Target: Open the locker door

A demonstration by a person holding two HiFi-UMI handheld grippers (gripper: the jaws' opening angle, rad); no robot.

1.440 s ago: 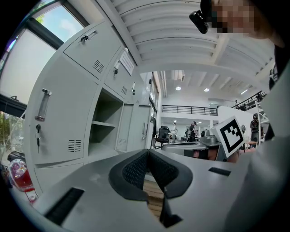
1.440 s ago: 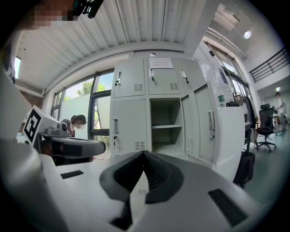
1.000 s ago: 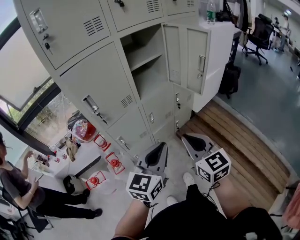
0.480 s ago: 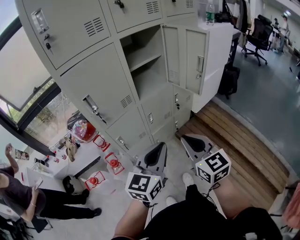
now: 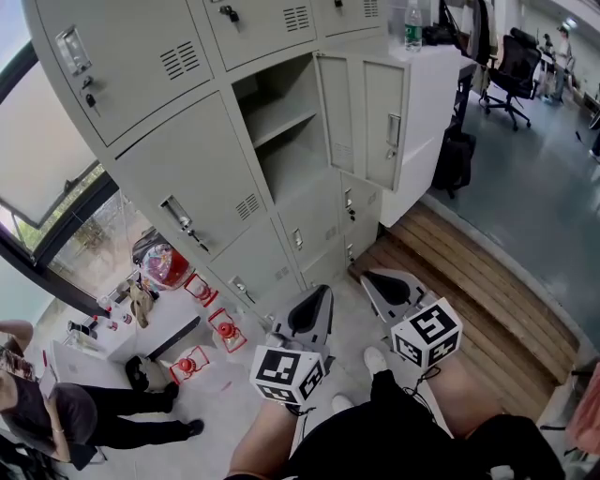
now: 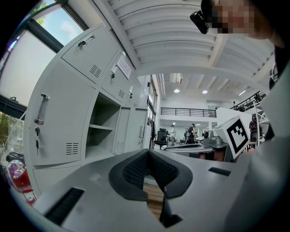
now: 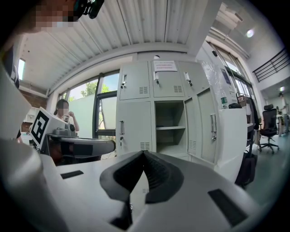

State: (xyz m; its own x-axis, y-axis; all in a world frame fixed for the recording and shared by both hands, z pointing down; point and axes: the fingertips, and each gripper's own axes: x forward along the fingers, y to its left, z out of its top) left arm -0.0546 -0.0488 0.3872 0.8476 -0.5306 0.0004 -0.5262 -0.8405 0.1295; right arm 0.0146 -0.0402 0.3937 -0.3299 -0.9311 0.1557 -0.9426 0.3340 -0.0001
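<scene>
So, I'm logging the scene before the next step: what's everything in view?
locker bank: one, grey, ahead
locker door: one, grey, swung open
compartment: one, open, shelf inside
white cabinet: one, right of the lockers
bottle: one, clear, on the cabinet
bag: one, black, beside the cabinet
office chair: one, black, far right
lanterns: three, red, floor by the lockers
seated person: one, lower left
left gripper: grey, fingers shut, empty
right gripper: grey, fingers shut, empty
</scene>
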